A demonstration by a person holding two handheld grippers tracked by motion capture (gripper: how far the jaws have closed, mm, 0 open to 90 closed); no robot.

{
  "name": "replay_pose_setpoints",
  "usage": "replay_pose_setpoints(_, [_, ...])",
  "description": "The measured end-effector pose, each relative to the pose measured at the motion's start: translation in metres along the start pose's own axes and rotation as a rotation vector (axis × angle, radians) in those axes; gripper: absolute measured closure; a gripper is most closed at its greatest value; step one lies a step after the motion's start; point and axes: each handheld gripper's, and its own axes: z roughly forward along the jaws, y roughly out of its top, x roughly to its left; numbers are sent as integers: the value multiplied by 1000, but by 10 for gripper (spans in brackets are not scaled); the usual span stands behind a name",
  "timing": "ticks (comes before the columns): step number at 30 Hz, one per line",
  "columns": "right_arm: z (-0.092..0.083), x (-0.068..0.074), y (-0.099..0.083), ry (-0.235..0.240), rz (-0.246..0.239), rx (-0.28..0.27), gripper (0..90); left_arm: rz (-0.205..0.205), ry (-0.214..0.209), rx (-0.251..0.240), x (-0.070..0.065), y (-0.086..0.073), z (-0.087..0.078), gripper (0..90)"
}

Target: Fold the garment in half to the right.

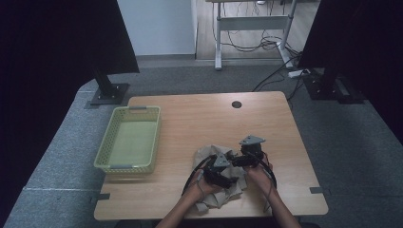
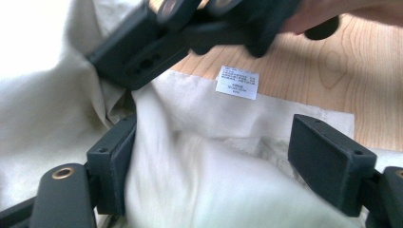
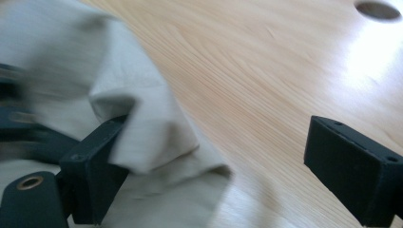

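Observation:
A crumpled beige cloth [image 1: 209, 154] lies on the wooden table [image 1: 199, 118] near its front edge. My left gripper [image 1: 219, 167] sits on the cloth, held by a hand. In the left gripper view it [image 2: 216, 142] is open wide, with cloth [image 2: 199, 180] bunched between the jaws and a white label [image 2: 237, 81] just beyond. My right gripper [image 1: 248, 154] hovers at the cloth's right edge and crosses the top of the left gripper view [image 2: 190, 28]. In the right gripper view it [image 3: 218, 142] is open; a cloth fold [image 3: 142, 128] drapes over its left jaw, with bare wood between the jaws.
A light green plastic basket [image 1: 129, 167] stands on the left part of the table. A round cable hole [image 1: 236, 104] sits near the far edge and is in the right gripper view [image 3: 378, 9]. Dark monitor stands and cables stand on the floor beyond the table.

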Motion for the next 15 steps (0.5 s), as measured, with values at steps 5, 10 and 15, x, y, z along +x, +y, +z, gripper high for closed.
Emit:
replay_pose_setpoints(5, [14, -9, -13, -37, 3, 77, 108, 8, 1, -9, -1, 0, -2, 209])
replay_pose_setpoints(10, [14, -12, -15, -23, 32, 81, 118, 3, -6, -34, -2, 8, -19, 207])
replay_pose_setpoints(15, [14, -15, -16, -10, 61, 90, 116, 4, 38, -97, 9, 23, -61, 202])
